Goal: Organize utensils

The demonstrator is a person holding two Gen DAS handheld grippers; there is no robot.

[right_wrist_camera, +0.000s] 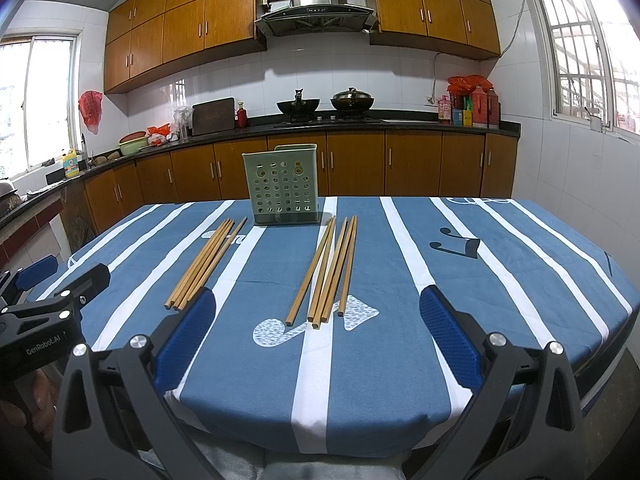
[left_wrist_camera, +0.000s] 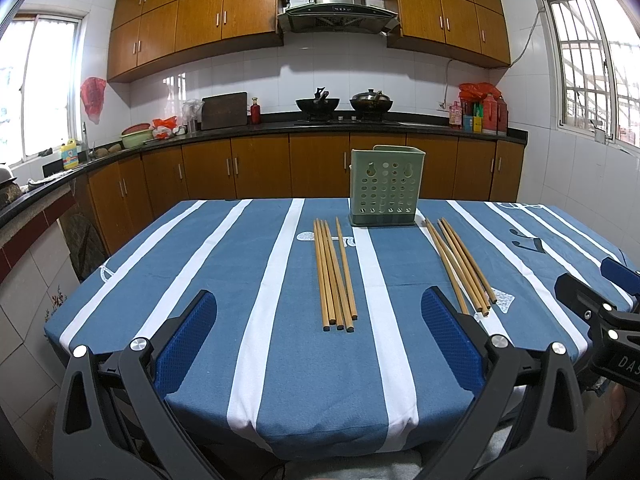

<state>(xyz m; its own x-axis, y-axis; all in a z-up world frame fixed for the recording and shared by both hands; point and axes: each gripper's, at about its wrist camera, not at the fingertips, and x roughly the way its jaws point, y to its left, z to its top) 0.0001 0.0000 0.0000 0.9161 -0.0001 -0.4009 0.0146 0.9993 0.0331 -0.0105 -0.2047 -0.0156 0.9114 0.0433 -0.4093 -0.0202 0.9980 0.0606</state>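
Note:
Two bundles of several wooden chopsticks lie on the blue and white striped tablecloth. The left bundle [left_wrist_camera: 334,276] [right_wrist_camera: 206,266] lies ahead of my left gripper [left_wrist_camera: 320,308], which is open and holds nothing. The right bundle [left_wrist_camera: 460,266] [right_wrist_camera: 326,270] lies ahead of my right gripper [right_wrist_camera: 318,306], also open with nothing between its fingers. A green perforated utensil holder [left_wrist_camera: 385,186] [right_wrist_camera: 284,184] stands upright at the far side of the table, beyond both bundles. In the left wrist view the right gripper [left_wrist_camera: 596,280] shows at the right edge; in the right wrist view the left gripper [right_wrist_camera: 60,276] shows at the left.
The table [left_wrist_camera: 200,280] [right_wrist_camera: 500,280] has its near edge just below my fingers. Beyond it run kitchen counters with two woks [left_wrist_camera: 344,104] on the stove, a cutting board [left_wrist_camera: 224,110], bottles and bowls. A hand [right_wrist_camera: 28,404] holds the left gripper.

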